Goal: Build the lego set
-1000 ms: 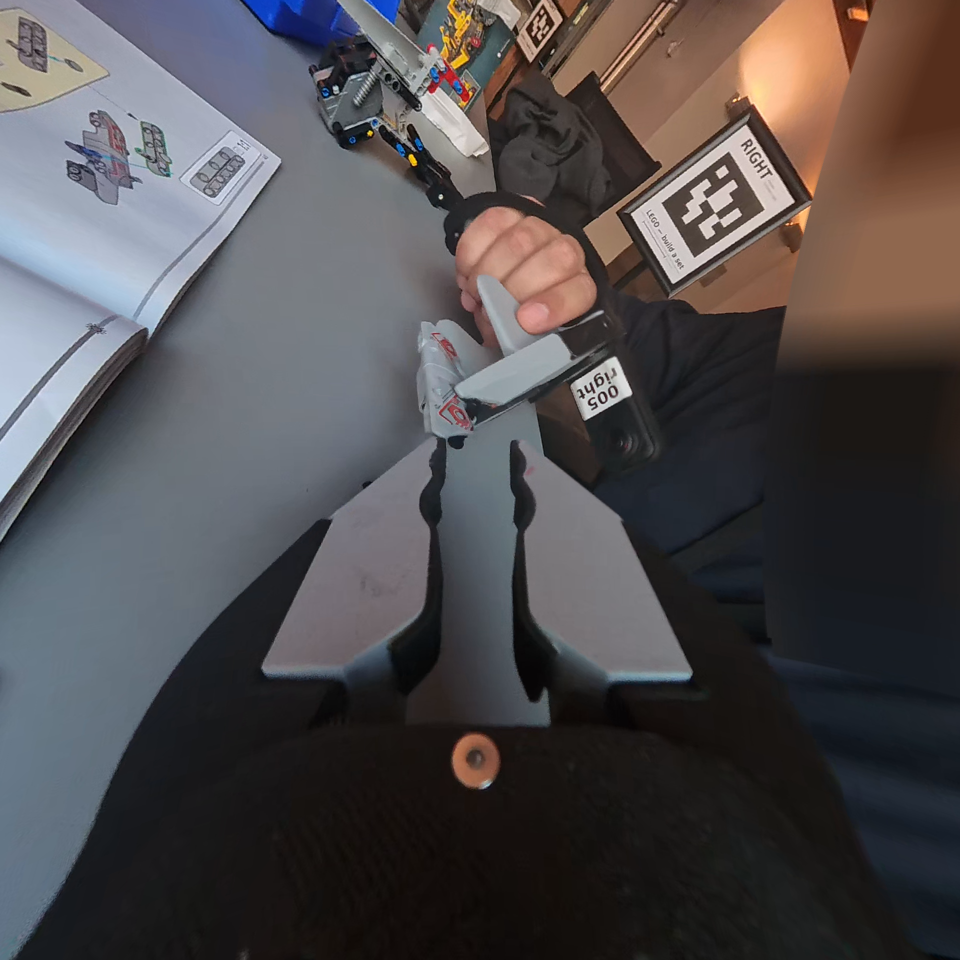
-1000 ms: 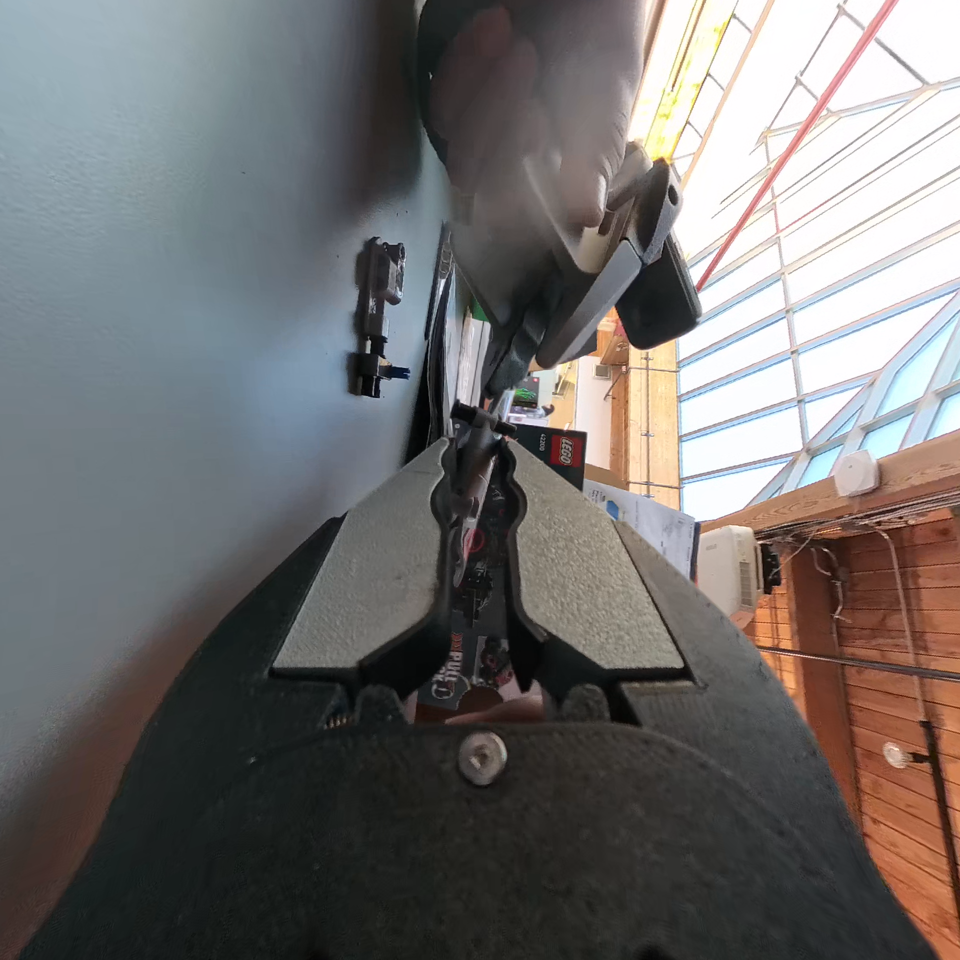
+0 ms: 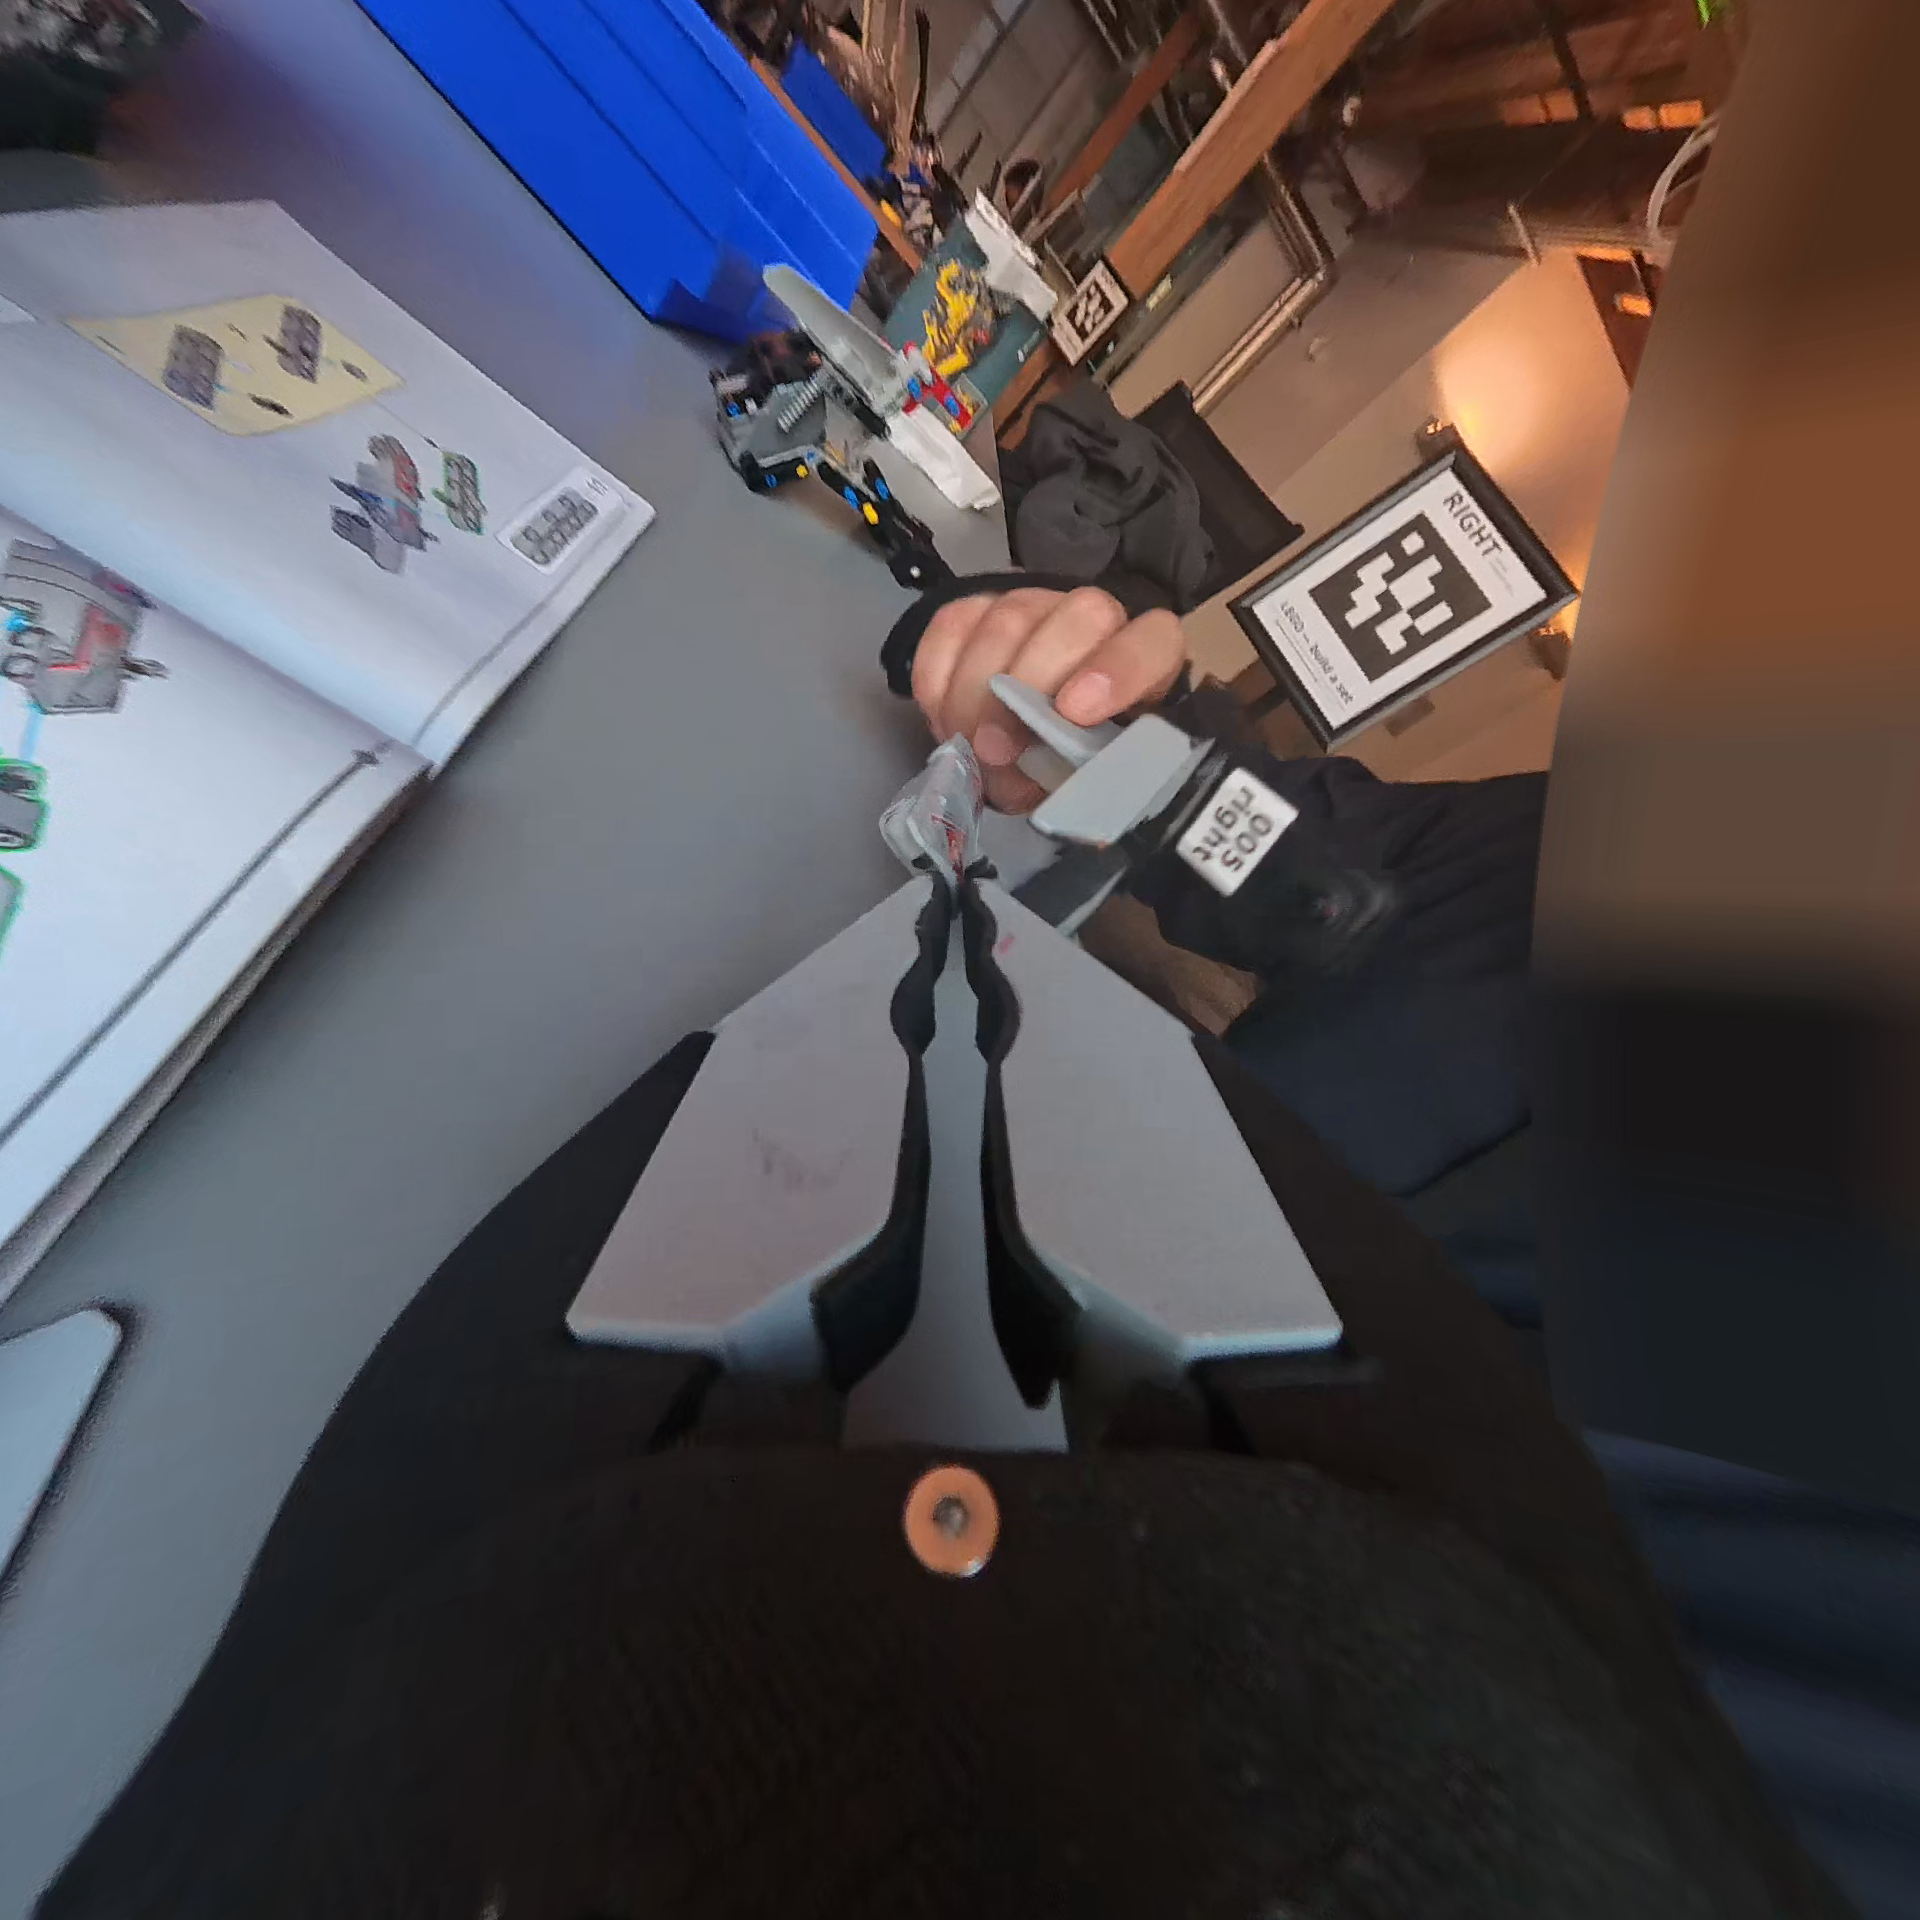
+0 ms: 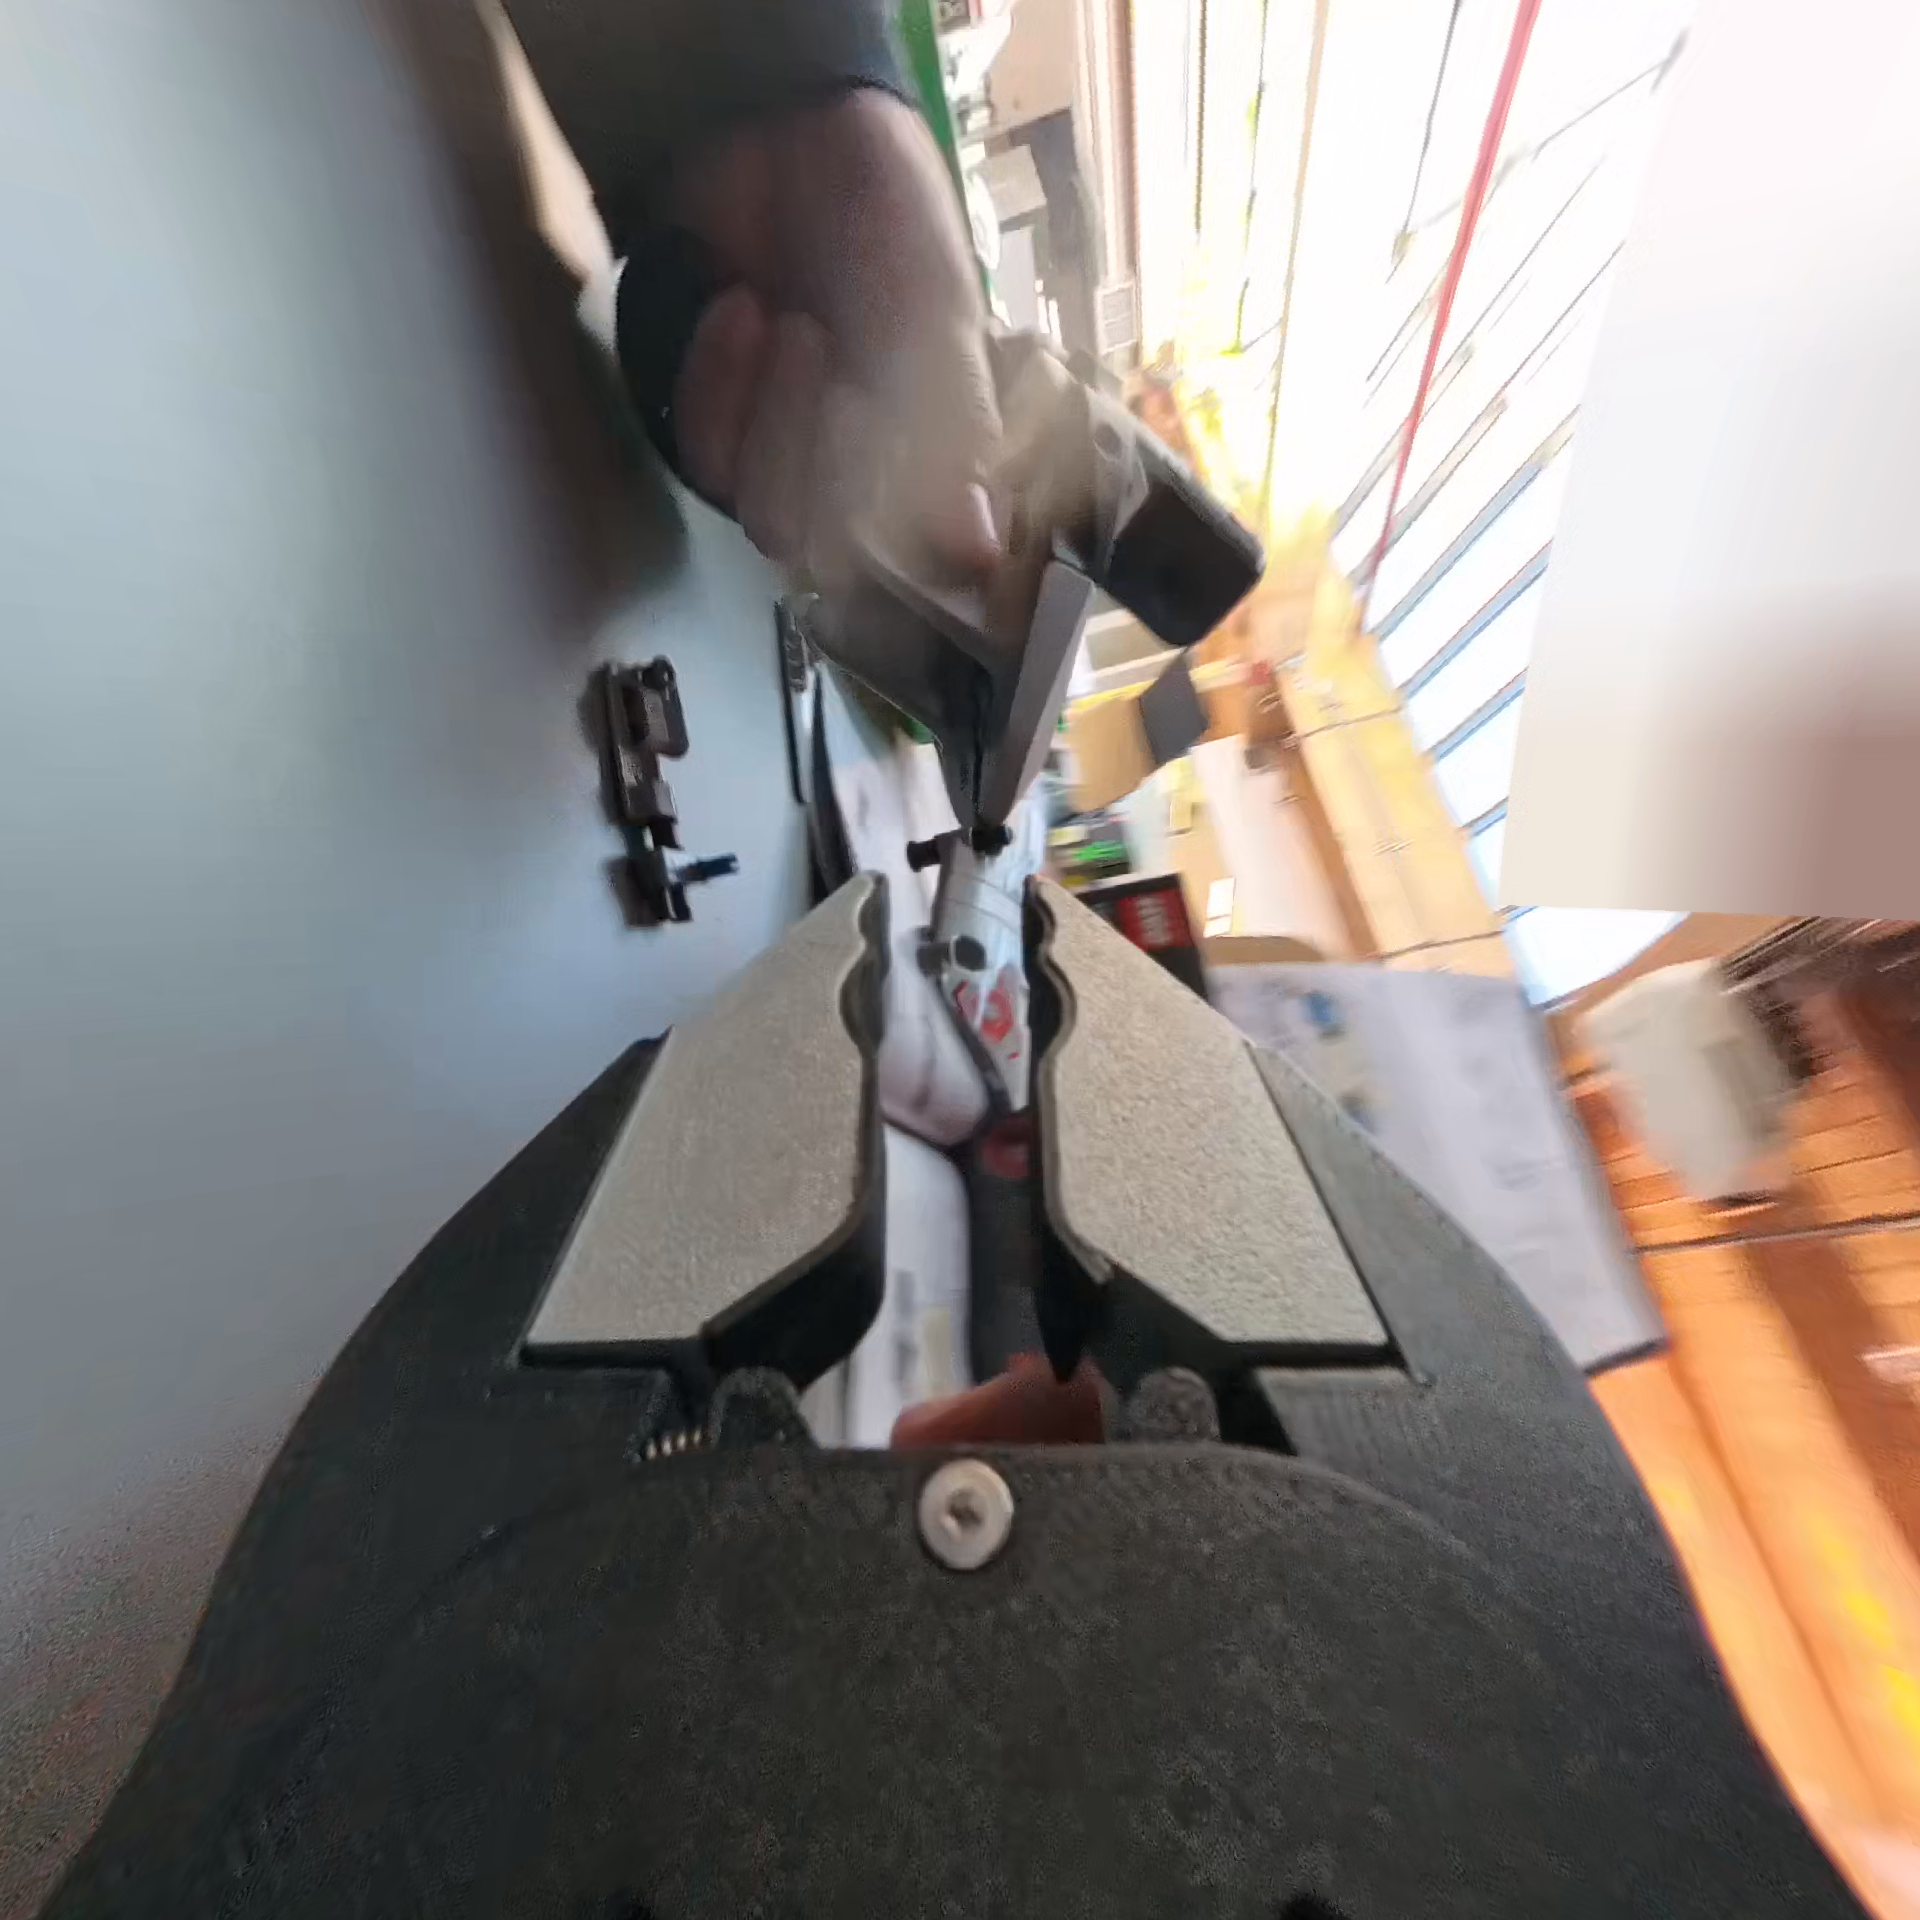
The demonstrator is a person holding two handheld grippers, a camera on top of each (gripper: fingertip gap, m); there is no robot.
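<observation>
Two grippers meet over the grey table point(image 3: 582, 852); the left gripper point(image 3: 954, 896) has its tips pinched on a small black pin at the end of the one light-grey lego panel with red marks point(image 3: 933, 812); the right gripper point(image 4: 956, 925) clenches the same panel point(image 4: 982, 971) between its fingers, above the table edge. One open instruction booklet point(image 3: 312, 582) lies at the left; one half-built grey lego model point(image 3: 821, 416) stands before two blue plastic bins point(image 3: 644, 156), whose contents are hidden; one small dark lego subassembly point(image 4: 646, 774) lies apart on the table.

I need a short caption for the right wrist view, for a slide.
Right gripper holds a grey-and-red Lego piece while the left gripper pinches its black pin.
</observation>
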